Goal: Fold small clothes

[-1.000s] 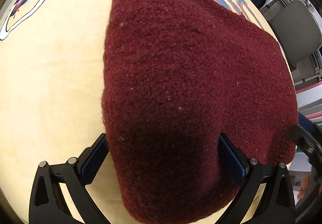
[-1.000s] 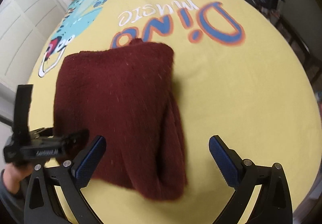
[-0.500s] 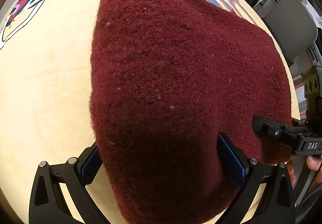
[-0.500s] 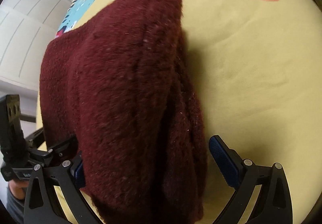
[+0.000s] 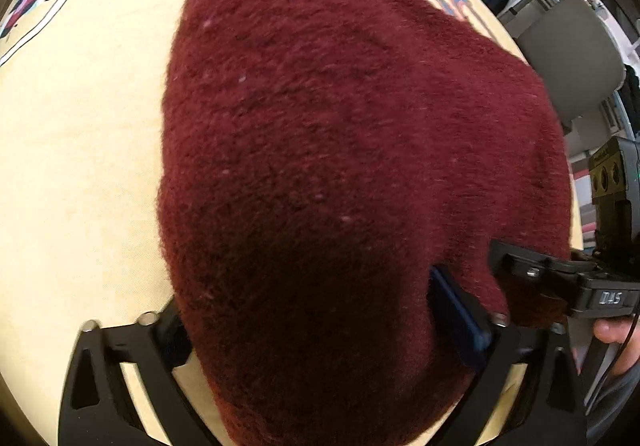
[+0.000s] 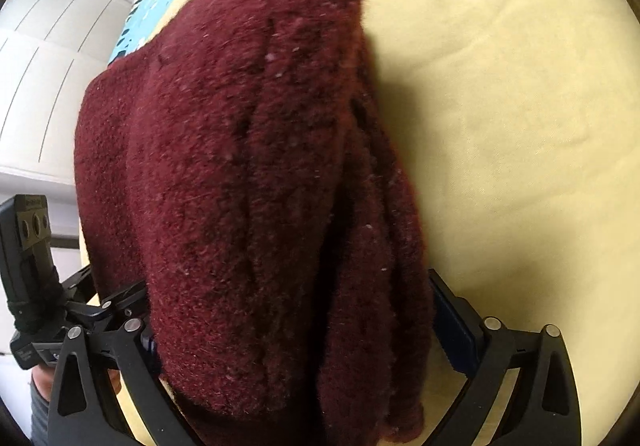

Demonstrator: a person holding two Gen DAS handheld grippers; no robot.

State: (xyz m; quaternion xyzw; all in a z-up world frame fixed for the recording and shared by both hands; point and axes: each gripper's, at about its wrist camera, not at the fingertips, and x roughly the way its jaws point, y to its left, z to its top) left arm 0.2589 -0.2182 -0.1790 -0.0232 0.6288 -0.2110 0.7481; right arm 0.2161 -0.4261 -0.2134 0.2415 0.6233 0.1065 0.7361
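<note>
The only lettering that reads clearly is "DAS", in pale letters on the black body of the right gripper (image 5: 552, 270), seen at the right edge of the left wrist view, beside the left gripper's right-hand finger. Ahead of the right gripper in its own view, the yellow printed sheet (image 6: 500, 105) carries large blue letters edged in orange, cut off by the frame and upside down, so no whole word can be made out. A small label on the left gripper's (image 6: 60, 330) camera mount, at the left of that view, is too blurred to read.

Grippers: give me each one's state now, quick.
Left tool: jaws wide and just closing around the maroon knit garment; no firm pinch yet.
Right tool: the same, straddling the garment's near folded edge.
</note>
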